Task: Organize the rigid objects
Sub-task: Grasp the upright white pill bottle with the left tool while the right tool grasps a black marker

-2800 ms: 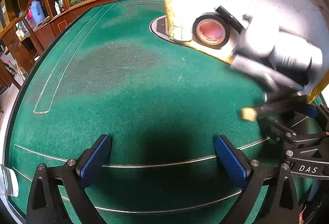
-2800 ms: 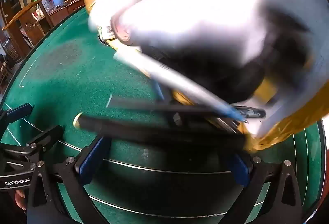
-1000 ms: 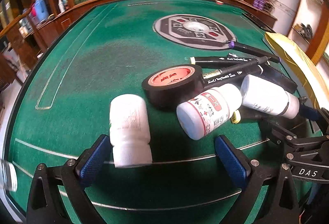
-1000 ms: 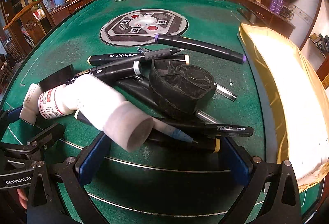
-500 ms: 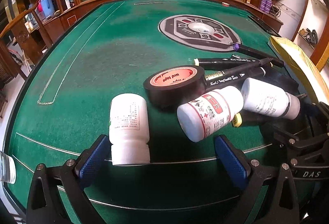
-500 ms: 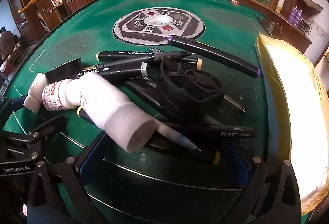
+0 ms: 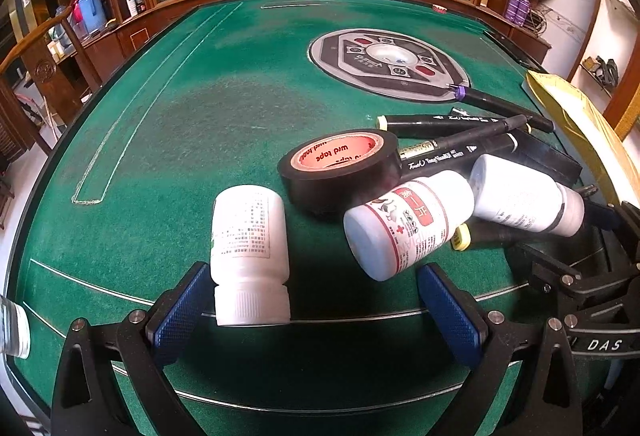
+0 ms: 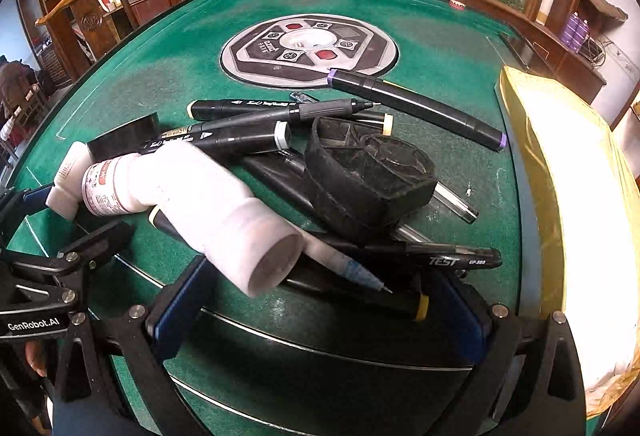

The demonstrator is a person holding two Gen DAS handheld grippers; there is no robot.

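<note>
Green felt covers the table (image 7: 208, 124), and the left gripper (image 7: 312, 300) sits low over its near edge, pointing across it. In the left wrist view, its blue pads (image 7: 178, 310) are wide apart and hold nothing. A white bottle (image 7: 250, 248) lies between them with its cap toward the camera, just beside the left pad. A second white bottle (image 7: 408, 224) with a red label lies tilted, bottom toward the camera, touching a black tape roll (image 7: 340, 168) that lies flat. A third bottle (image 7: 524, 196) lies beside the markers (image 7: 460, 148). In the right wrist view, the right gripper (image 8: 316, 308) is low too, its pads (image 8: 176, 312) far apart and empty. The bottle (image 8: 224, 212) points its cap at the camera, lying on pens (image 8: 448, 260). A black round holder (image 8: 368, 172) rests on the pile. A purple-tipped marker (image 8: 416, 108) lies slanted behind. A yellow envelope (image 8: 580, 204) lies at the right.
</note>
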